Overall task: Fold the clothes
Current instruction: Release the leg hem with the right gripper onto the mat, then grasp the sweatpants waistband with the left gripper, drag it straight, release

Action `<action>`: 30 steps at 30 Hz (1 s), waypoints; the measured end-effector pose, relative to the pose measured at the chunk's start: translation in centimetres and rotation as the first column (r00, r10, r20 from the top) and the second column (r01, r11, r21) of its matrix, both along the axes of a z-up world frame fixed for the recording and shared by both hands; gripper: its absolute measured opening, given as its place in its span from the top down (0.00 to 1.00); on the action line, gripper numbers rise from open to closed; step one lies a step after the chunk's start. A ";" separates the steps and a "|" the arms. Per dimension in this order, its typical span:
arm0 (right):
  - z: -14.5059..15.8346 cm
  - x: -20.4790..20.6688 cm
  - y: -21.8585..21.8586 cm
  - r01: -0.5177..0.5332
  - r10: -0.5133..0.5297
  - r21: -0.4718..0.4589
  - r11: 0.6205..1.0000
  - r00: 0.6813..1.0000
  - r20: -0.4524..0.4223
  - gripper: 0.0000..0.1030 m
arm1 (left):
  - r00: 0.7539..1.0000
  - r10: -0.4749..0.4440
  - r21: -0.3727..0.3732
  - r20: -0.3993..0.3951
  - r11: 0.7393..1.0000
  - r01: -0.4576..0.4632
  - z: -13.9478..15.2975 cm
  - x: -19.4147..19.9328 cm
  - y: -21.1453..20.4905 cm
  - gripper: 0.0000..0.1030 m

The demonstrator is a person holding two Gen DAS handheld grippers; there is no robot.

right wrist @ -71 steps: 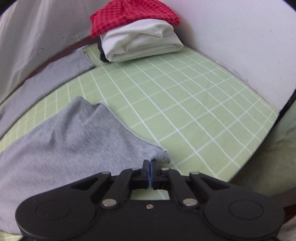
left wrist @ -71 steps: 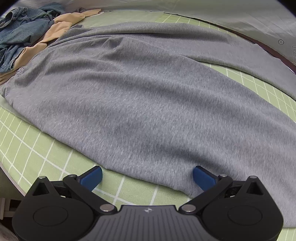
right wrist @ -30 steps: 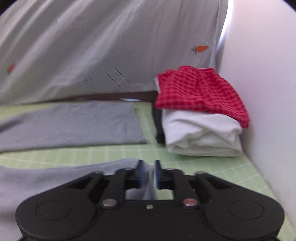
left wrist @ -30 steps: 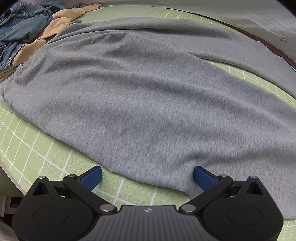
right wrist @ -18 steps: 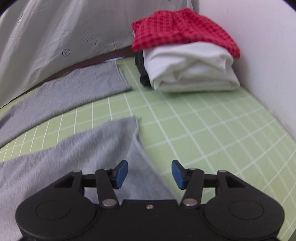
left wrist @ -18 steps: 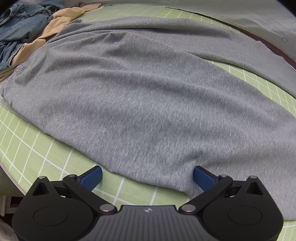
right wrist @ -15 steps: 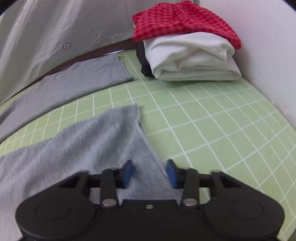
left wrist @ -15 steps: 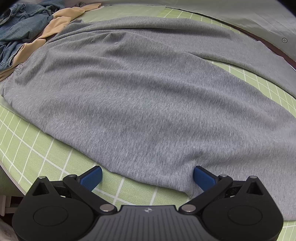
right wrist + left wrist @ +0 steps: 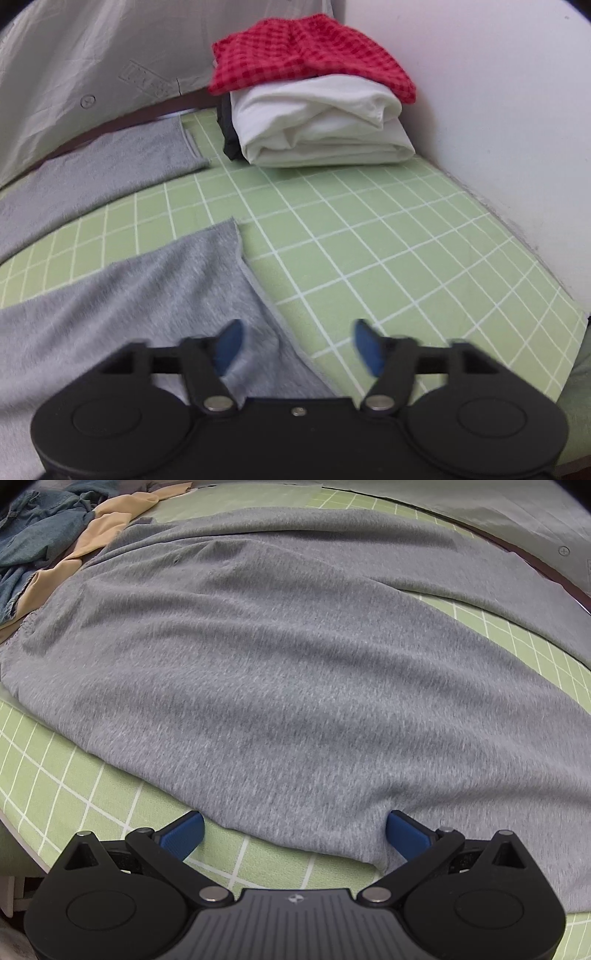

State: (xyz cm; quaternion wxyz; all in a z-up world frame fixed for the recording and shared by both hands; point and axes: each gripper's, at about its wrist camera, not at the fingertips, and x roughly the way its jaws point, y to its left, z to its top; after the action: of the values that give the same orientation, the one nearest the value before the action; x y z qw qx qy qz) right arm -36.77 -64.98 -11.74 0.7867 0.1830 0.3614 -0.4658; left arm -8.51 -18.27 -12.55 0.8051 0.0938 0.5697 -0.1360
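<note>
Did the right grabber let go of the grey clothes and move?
Yes. The right gripper, shut on the grey garment earlier, now has its fingers open with the leg end lying flat on the green mat, and sits farther from the folded stack.

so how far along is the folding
Done: a red checked garment and white one sit folded in a stack. In hand: grey trousers spread flat, both left gripper and right gripper open. Left: denim and tan pieces lie unfolded.

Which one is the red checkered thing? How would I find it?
Look at the far corner of the green grid mat, beside the white wall. A folded pile sits there, and the red checkered cloth lies on top, above the white folded cloth. Nothing else is red.
</note>
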 end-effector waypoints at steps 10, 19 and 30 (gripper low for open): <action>1.5 4.6 5.5 -0.115 0.114 -0.013 0.993 0.993 -0.019 0.00 | 0.997 0.073 -0.178 -0.020 0.981 -0.075 2.6 3.6 6.3 0.00; 1.3 11.1 12.4 -0.154 0.154 0.052 0.987 0.988 -0.001 0.00 | 0.985 0.151 -0.177 0.085 0.975 -0.134 4.9 11.7 12.9 0.00; 1.1 21.7 18.5 -0.152 0.150 0.061 0.987 0.988 0.033 0.00 | 0.979 0.147 -0.218 0.141 0.969 -0.114 4.9 24.0 16.8 0.00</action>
State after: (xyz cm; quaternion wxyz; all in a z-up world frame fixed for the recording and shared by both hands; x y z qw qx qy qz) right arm -15.08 -46.53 -10.69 0.8186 0.1861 0.3777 -0.3906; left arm 15.45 -1.50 -7.65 0.8598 -0.0185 0.4925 -0.1339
